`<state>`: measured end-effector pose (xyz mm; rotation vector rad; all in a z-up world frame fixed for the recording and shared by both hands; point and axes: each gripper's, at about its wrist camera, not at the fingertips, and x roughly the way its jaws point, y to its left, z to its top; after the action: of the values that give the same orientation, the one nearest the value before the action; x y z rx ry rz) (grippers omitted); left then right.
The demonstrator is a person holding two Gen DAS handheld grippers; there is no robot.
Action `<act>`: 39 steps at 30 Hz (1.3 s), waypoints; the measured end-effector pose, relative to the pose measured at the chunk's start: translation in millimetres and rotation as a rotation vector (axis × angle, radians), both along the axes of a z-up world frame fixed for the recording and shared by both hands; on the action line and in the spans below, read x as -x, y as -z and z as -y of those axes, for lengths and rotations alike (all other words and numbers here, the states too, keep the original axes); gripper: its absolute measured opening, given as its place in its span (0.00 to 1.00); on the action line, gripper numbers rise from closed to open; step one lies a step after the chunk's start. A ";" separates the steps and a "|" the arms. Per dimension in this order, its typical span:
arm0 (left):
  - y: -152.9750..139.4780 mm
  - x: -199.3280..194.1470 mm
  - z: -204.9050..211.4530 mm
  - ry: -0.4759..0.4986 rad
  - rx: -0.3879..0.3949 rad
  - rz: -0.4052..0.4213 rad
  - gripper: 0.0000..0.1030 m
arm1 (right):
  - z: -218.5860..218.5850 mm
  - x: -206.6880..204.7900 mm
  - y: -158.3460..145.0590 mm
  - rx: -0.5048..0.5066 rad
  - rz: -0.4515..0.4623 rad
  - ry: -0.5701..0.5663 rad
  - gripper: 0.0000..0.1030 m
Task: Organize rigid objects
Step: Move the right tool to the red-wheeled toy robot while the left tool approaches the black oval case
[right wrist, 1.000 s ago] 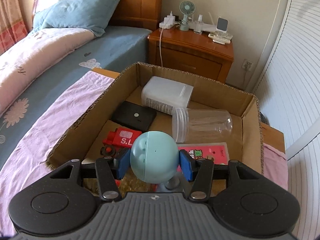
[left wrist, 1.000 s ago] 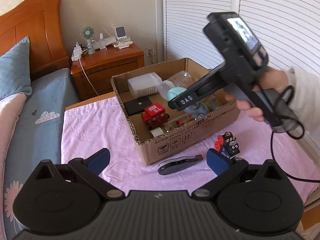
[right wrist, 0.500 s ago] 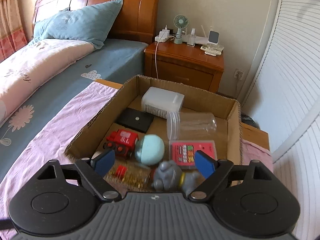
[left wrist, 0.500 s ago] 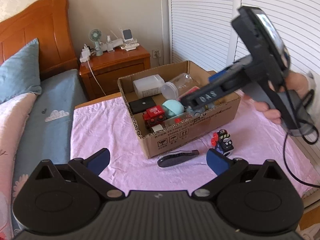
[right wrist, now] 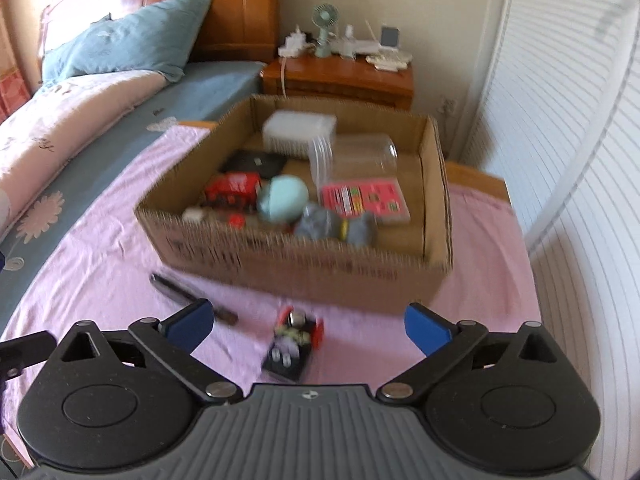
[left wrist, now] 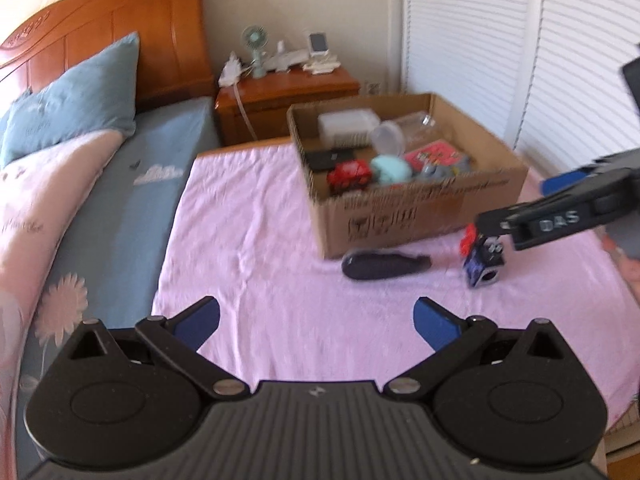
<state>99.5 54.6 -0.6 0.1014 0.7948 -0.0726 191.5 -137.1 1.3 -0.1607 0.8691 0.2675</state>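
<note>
Motion blur, cut-off edges, hidden parts

Both views are smeared: the box (right wrist: pixel 304 268) print is unreadable, and the toy train (right wrist: pixel 294 344) shows no clear detail. The right gripper (left wrist: pixel 486 236) is cut by the left view's right edge, its far finger hidden. The dark tool (right wrist: pixel 192 298) is partly behind a left finger (right wrist: pixel 188 322). Nightstand (left wrist: pixel 288 92) items are too small to identify.

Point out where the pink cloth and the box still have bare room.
Free: the broad pink cloth left of the cardboard box, toward the bed. Inside the box, a bare strip along its right wall. Crowded: just in front of the box, where the dark handle and toy train lie.
</note>
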 end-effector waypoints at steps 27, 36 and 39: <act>35.0 -5.6 7.3 -0.038 0.075 0.016 0.99 | 39.9 -0.7 39.8 -0.042 -0.041 0.194 1.00; 34.9 -5.4 8.3 -0.034 0.084 0.010 0.99 | 48.9 4.8 39.5 -0.023 -0.024 0.188 1.00; 35.1 -4.6 8.0 -0.030 0.093 0.009 0.99 | 47.5 5.3 38.4 -0.027 -0.029 0.169 1.00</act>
<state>104.1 46.6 -35.7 0.0016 0.7821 -0.0805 186.2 -184.7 -37.1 -0.0580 0.9017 0.1237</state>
